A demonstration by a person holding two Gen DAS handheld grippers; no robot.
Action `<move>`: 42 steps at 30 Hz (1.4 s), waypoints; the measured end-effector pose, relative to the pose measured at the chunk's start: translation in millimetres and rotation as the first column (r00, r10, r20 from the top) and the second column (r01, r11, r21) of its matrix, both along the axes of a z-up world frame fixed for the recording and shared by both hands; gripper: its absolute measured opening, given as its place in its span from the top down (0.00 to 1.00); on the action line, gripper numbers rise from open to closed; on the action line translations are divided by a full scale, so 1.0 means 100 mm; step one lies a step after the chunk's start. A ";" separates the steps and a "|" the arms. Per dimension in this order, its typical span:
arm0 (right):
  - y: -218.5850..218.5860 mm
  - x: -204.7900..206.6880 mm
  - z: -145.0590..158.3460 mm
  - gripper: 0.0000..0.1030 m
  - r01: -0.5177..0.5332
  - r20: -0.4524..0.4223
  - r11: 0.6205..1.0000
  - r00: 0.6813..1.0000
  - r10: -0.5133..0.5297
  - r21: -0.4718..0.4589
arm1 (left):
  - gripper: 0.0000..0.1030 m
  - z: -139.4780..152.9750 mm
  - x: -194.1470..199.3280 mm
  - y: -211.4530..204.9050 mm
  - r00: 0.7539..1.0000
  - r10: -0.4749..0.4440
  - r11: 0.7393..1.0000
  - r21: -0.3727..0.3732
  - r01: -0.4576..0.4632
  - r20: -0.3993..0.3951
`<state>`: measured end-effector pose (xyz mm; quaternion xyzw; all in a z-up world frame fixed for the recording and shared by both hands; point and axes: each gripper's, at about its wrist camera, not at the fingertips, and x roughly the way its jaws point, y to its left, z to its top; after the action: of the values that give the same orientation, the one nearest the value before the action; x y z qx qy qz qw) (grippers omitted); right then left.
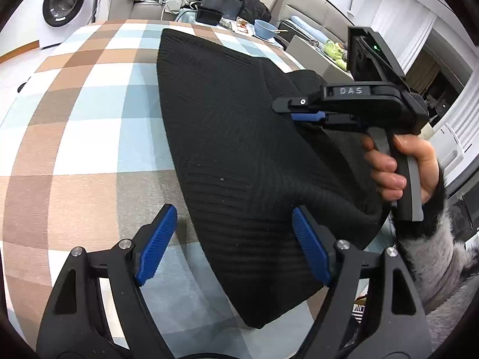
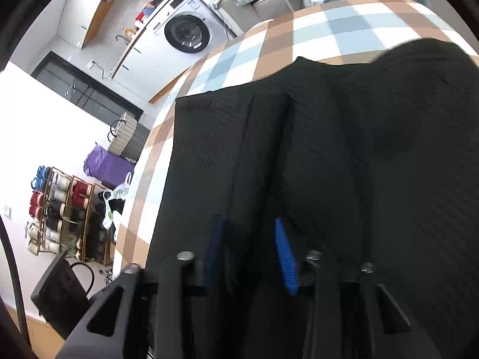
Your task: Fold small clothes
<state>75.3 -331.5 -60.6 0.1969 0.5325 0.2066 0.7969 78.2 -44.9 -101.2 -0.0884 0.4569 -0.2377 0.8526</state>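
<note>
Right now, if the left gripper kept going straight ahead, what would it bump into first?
Most likely the black knit garment. The left gripper has its jaws open, one finger over the checkered tablecloth, the other at the cloth's edge. Depth is hard to judge, so it might skim the tablecloth first.

Checked table in a cluttered living room.
Washing machine beside sofa; shoe rack stands against white wall.

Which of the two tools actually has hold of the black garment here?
The right tool, shut on a raised fold of the black garment. The left tool is open, its blue pads spread wide, gripping nothing.
</note>
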 end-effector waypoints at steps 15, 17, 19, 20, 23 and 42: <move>-0.08 0.06 0.09 0.90 0.038 0.092 0.993 0.995 -0.027 -0.116 | 0.25 -0.03 -0.05 0.05 0.999 -0.032 0.999 0.020 0.033 -0.030; -0.12 -0.04 0.04 0.76 0.005 0.063 0.998 0.998 -0.001 -0.060 | 0.25 -0.02 -0.06 0.06 0.998 -0.047 0.999 0.013 0.048 -0.037; -0.12 -0.21 -0.01 0.73 -0.035 0.046 0.999 0.998 0.035 -0.008 | 0.25 -0.01 -0.06 0.08 0.998 -0.052 0.999 0.013 0.053 -0.035; -0.11 -0.32 -0.04 0.73 -0.060 0.039 0.998 0.997 0.059 0.013 | 0.25 -0.01 -0.07 0.09 0.998 -0.050 0.999 0.012 0.050 -0.036; -0.18 -0.64 -0.07 0.69 -0.107 0.020 0.989 0.994 0.105 0.106 | 0.25 -0.02 -0.05 0.10 0.998 -0.035 0.999 -0.007 0.035 -0.043; -0.20 -1.64 0.10 0.92 -0.181 0.212 0.980 0.964 0.160 0.086 | 0.25 0.07 -0.07 0.24 1.000 0.016 0.999 -0.046 -0.017 -0.027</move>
<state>-88.8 -351.9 -51.0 0.1696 0.4515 0.3212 0.8150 70.9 -21.2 -94.4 -0.1149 0.4619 -0.2398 0.8461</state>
